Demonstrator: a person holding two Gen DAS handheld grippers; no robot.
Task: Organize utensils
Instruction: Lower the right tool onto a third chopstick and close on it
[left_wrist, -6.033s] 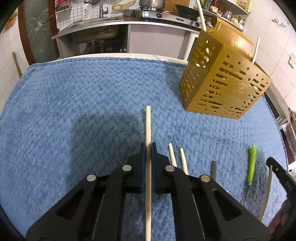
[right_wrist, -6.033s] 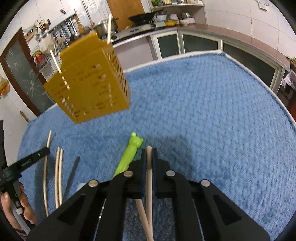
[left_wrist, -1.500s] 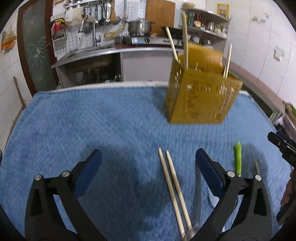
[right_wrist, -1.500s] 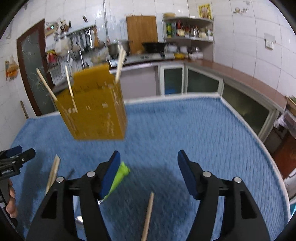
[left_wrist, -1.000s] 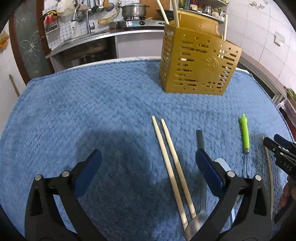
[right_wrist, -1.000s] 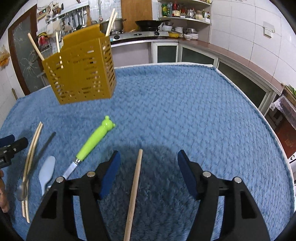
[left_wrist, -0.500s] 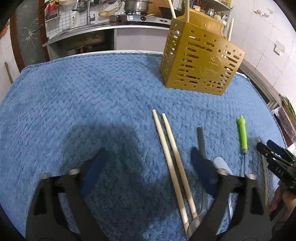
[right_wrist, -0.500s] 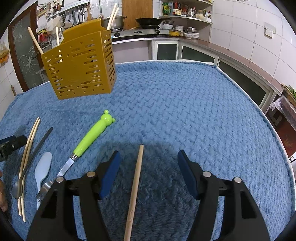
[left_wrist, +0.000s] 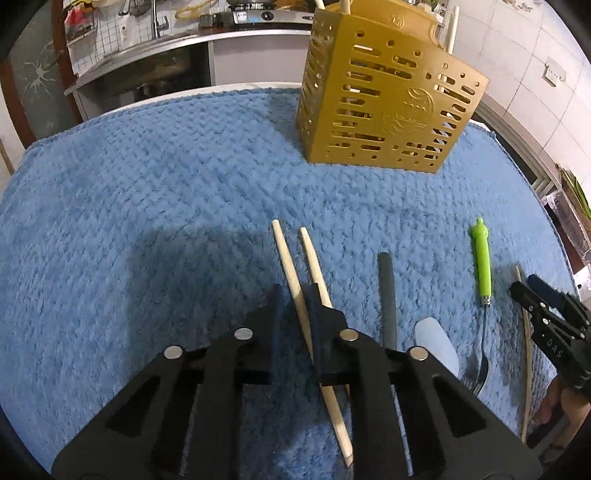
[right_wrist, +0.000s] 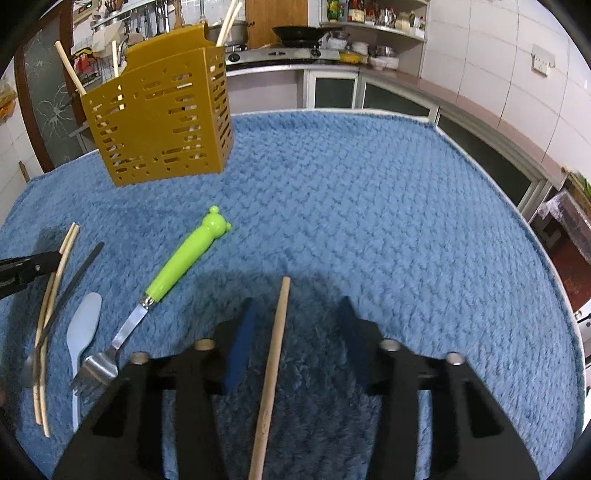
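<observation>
1. I am working over a table covered by a fluffy blue knitted towel (right_wrist: 369, 206), in a white-tiled kitchen with a steel counter, a stove and shelves of jars behind it.
2. A perforated golden-yellow plastic utensil holder (left_wrist: 384, 107) stands upright on the far part of the towel, with several pale wooden chopsticks sticking out of its top.
3. My left gripper (left_wrist: 297, 295) has its jaws closed on the left one of a pair of pale wooden chopsticks (left_wrist: 291, 266); the stick runs between the blue pads and on under the gripper body, its tip pointing toward the holder.
4. The second stick of that pair lies just beside it on the right, passing under the right finger, so it crowds the grip.
5. My right gripper (right_wrist: 295, 314) has its jaws closing around a single wooden chopstick (right_wrist: 275, 354) that lies on the towel between them; the pads stand clear of it on both sides.
6. Between the two grippers lie a fork with a bright green bear-headed handle (right_wrist: 184, 258), a pale blue plastic spoon (right_wrist: 83, 328) and a dark grey handled utensil (left_wrist: 386, 295), near one another but apart from both held sticks.
</observation>
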